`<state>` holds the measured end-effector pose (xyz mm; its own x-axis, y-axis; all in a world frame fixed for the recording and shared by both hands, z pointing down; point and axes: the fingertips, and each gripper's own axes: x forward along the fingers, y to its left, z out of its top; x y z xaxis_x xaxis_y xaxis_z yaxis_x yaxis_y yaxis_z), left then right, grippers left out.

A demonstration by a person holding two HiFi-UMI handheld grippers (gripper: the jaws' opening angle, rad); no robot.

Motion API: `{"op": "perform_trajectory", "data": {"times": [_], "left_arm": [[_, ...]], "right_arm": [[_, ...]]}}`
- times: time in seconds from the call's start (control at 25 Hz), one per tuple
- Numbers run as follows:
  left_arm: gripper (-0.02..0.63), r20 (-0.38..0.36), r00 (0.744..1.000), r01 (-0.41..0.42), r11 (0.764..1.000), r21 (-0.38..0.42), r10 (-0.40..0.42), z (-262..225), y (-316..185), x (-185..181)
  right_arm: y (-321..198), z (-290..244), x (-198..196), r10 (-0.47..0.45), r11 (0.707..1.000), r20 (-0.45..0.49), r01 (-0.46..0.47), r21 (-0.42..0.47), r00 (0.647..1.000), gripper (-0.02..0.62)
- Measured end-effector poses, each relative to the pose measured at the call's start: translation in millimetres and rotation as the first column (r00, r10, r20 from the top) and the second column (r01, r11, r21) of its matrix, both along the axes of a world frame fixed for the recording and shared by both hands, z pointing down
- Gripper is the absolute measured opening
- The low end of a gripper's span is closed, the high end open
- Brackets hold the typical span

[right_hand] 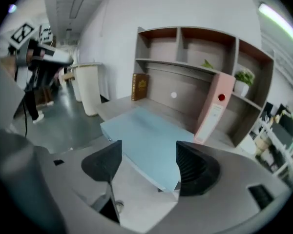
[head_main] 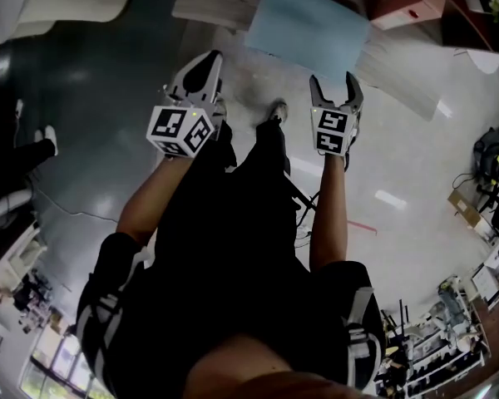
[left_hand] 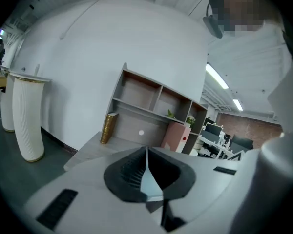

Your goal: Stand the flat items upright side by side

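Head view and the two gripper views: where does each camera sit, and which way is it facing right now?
Head view: on the person's head, facing steeply down; shows forearms, legs, left hand-held gripper, right hand-held gripper.
Left gripper view: on that gripper, facing the grey shelf unit; shut jaws show.
Right gripper view: on that gripper, facing the light blue flat folder; open jaws show.
Shared: both gripper views show the pink upright binder and brown book.

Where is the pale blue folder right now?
The folder lies flat on the desk, just ahead of the right gripper in its own view, pink binder upright at its right.
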<state>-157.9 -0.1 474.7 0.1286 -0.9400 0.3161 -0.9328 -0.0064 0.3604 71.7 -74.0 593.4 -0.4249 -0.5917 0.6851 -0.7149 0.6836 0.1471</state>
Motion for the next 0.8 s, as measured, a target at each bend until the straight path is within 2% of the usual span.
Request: {"op": "perform_trajectory", "data": {"times": [0.08,0.12,0.24,0.32,0.48,0.64,0.8], "left_arm": [[0.032,-0.005,0.999,-0.037,0.998,0.045,0.037,-15,9,-3],[0.032,0.002,0.999,-0.054,0.996,0.066,0.054,-19,13,-6],[0.032,0.015,0.997,-0.076,0.990,0.117,0.075,-22,25,-24],[0.032,-0.001,0.996,-0.088,0.987,0.134,0.089,-19,36,-38],[0.032,-0.046,0.991,-0.120,0.982,0.146,0.128,-7,54,-61],[0.032,-0.062,0.985,-0.151,0.976,0.156,0.163,7,65,-81],[0.032,-0.070,0.977,-0.190,0.972,0.139,0.201,29,68,-87]], "right_arm": [[15,8,-24,-0.080,0.995,-0.149,0.088,0.049,0.986,0.345],[21,15,-35,-0.116,0.988,-0.233,0.136,0.069,0.966,0.347],[32,45,-65,-0.183,0.959,-0.463,0.261,0.110,0.867,0.353],[36,72,-82,-0.191,0.943,-0.576,0.310,0.116,0.795,0.359],[28,116,-106,-0.157,0.929,-0.705,0.346,0.132,0.691,0.378],[15,145,-124,-0.099,0.910,-0.770,0.370,0.185,0.630,0.393],[1,159,-126,-0.039,0.878,-0.821,0.412,0.244,0.569,0.401]]}}
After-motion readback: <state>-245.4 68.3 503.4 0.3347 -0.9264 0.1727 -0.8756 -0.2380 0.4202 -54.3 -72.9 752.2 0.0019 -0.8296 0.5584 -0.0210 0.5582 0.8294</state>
